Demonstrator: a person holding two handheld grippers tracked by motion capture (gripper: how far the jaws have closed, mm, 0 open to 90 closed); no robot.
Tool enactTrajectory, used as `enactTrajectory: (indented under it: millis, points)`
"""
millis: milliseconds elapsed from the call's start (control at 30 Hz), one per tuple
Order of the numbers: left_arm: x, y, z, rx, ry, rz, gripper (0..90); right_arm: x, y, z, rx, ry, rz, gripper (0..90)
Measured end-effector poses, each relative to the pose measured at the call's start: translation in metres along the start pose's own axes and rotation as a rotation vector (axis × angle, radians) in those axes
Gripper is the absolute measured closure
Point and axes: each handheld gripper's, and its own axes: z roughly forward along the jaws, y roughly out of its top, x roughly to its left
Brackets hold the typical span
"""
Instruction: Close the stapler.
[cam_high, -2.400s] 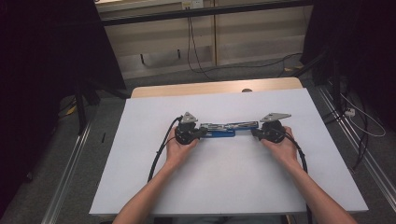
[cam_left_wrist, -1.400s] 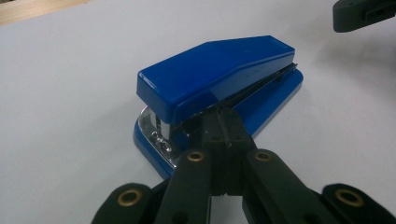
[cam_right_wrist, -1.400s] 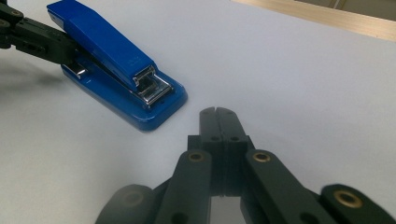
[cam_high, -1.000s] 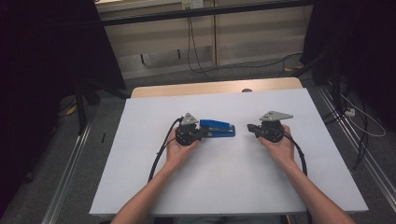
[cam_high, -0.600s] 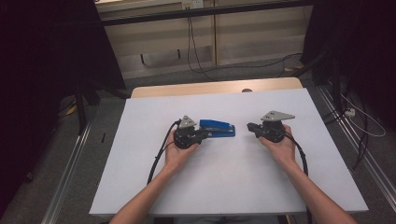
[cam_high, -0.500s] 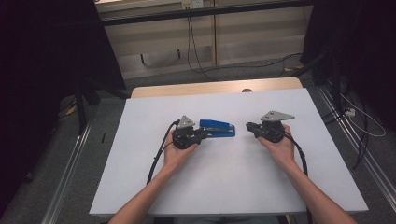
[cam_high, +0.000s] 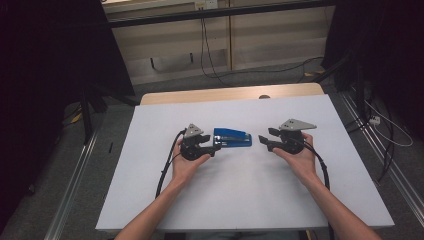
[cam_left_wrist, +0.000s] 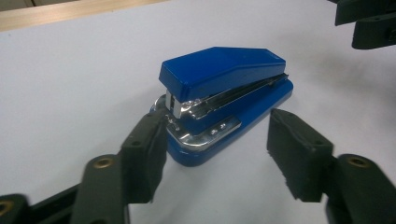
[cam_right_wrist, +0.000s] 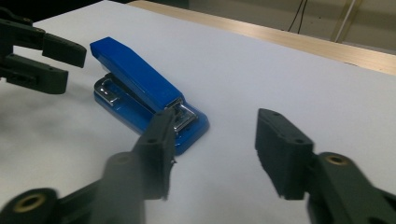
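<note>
The small blue plastic stapler with a chrome magazine lies flat on the white sheet-covered table, near its middle, lid down and closed. The left gripper sits right at one end of it, and its jaws have just been opening: in the left gripper view the black pads stand apart on either side of the stapler's metal-hinged end, one pad just beside the base, the other clear of it, nothing pressed. So the stapler rests on its own weight now, let go rather than held.

Over on the other side, the right gripper hangs off the stapler's far end, a gap of bare table between them in the high view. Its jaws have also just been opening, and nothing is between them; in the right gripper view the stapler's front end lies beside one pad, not inside the gap.

Both grippers face each other along the stapler's length, which reads like a release after handling it from both ends.

Around it: a strip of light wooden tabletop at the far edge, black cables trailing from the grippers, dark curtains at the sides. Nothing blocks either gripper's way.
</note>
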Motion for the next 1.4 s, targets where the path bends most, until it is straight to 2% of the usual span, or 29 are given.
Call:
enactTrajectory:
  millis: [33, 67, 100, 167, 233, 267, 333, 433, 600, 767, 867, 967, 1067, 1167, 1367, 1400]
  points:
    - [-0.001, 0.0, 0.0, 0.025, 0.034, 0.017, 29.4, 0.0, 0.0, 0.0, 0.004, -0.009, 0.028, 29.6]
    - [-0.001, -0.001, 0.001, 0.042, 0.042, 0.011, 24.2, 0.0, 0.0, 0.001, 0.008, -0.013, 0.041, 24.8]
    - [-0.001, -0.001, 0.001, 0.042, 0.042, 0.011, 19.7, 0.0, 0.0, 0.001, 0.008, -0.013, 0.041, 24.8]
    - [-0.002, -0.002, 0.002, 0.053, 0.044, -0.008, 16.2, 0.002, -0.001, 0.001, 0.015, -0.016, 0.054, 16.8]
    - [-0.004, 0.0, -0.001, 0.052, 0.045, 0.013, 7.5, 0.004, 0.0, 0.0, 0.012, -0.011, 0.045, 12.5]
    - [-0.004, 0.0, -0.001, 0.052, 0.045, 0.013, 5.9, 0.004, 0.0, 0.0, 0.012, -0.011, 0.045, 12.5]
    - [-0.006, 0.004, -0.008, 0.015, 0.027, 0.019, 5.3, 0.007, 0.003, -0.004, -0.008, -0.011, 0.026, 8.1]
    - [-0.006, 0.005, -0.013, -0.003, 0.027, 0.016, 4.7, 0.009, 0.005, -0.008, -0.017, -0.009, 0.015, 3.8]
    - [-0.004, 0.002, -0.024, -0.037, 0.008, -0.003, 4.6, 0.012, 0.004, -0.012, -0.039, -0.008, -0.001, 4.1]
    - [-0.004, -0.002, -0.038, -0.073, 0.071, 0.018, 4.6, 0.018, 0.001, -0.02, -0.051, -0.035, 0.002, 4.2]
    - [-0.003, -0.005, -0.047, -0.081, 0.089, 0.03, 4.6, 0.02, -0.001, -0.026, -0.068, -0.051, 0.011, 4.2]
    - [-0.002, -0.008, -0.051, -0.085, 0.088, 0.025, 4.7, 0.021, -0.003, -0.03, -0.073, -0.058, 0.005, 4.2]
    - [-0.002, -0.014, -0.058, -0.073, 0.116, 0.014, 4.7, 0.023, -0.007, -0.035, -0.077, -0.069, 0.011, 4.4]
    - [-0.001, -0.019, -0.066, -0.07, 0.114, 0.013, 4.7, 0.025, -0.01, -0.039, -0.087, -0.098, 0.006, 2.7]
    - [-0.002, -0.027, -0.089, -0.122, 0.136, 0.03, 4.6, 0.025, -0.015, -0.048, -0.093, -0.12, 0.016, 2.7]
    - [-0.002, -0.027, -0.089, -0.122, 0.136, 0.03, 4.7, 0.024, -0.015, -0.049, -0.096, -0.125, 0.019, 2.6]
